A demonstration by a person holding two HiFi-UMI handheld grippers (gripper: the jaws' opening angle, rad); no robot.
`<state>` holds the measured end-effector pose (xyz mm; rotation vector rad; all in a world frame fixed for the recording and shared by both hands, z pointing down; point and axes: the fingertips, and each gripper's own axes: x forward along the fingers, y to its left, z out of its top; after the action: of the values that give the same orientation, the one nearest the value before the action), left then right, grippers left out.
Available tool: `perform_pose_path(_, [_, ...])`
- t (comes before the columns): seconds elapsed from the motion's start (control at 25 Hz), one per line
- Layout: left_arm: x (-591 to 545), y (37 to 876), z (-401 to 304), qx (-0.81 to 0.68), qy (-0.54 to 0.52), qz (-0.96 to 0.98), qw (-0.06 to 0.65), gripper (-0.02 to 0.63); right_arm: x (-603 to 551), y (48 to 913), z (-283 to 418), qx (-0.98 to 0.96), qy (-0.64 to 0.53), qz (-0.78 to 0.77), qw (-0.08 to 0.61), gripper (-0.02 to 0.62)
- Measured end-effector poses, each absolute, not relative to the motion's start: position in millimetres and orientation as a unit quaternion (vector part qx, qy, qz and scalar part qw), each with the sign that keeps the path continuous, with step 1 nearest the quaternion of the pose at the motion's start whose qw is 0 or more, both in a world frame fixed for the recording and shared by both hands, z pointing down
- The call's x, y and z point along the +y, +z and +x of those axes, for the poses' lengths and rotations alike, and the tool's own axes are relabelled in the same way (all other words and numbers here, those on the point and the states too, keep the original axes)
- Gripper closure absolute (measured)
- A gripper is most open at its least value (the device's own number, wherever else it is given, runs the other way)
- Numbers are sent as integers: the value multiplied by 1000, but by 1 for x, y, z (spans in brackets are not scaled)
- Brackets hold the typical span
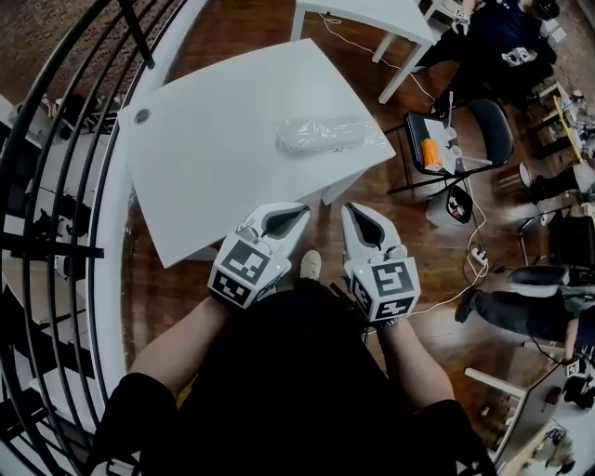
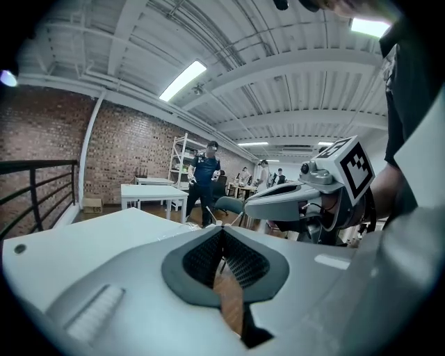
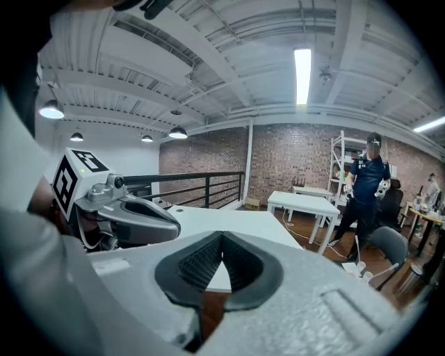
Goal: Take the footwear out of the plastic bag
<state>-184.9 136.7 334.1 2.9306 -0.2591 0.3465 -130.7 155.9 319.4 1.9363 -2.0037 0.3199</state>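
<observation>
A clear plastic bag (image 1: 330, 136) with white footwear inside lies on the white table (image 1: 214, 158), toward its far right side. My left gripper (image 1: 299, 210) hovers at the table's near edge, shut and empty. Beside it my right gripper (image 1: 350, 210) is also shut and empty, just off the table's near right corner. In the left gripper view the closed jaw tips (image 2: 222, 229) point over the table, with the right gripper (image 2: 288, 197) alongside. In the right gripper view the shut tips (image 3: 221, 236) face the tabletop (image 3: 236, 222), and the left gripper (image 3: 122, 208) shows at the left.
A black metal railing (image 1: 65, 186) curves along the left. A black chair (image 1: 460, 139) with an orange item stands right of the table, another white table (image 1: 372, 19) behind it. A person (image 3: 365, 188) stands in the room beyond; cables lie on the wooden floor (image 1: 483, 251).
</observation>
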Motion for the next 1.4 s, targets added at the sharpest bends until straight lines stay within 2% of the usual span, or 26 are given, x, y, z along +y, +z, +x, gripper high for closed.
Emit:
perform_pose_path(0.56, [68, 341, -145, -140, 134, 977, 87, 589, 82, 341, -74, -732, 119, 651, 161, 603])
perform_pose_path(1.4, [-36, 438, 7, -183, 282, 936, 106, 589, -11, 428, 163, -723, 220, 637, 152, 603])
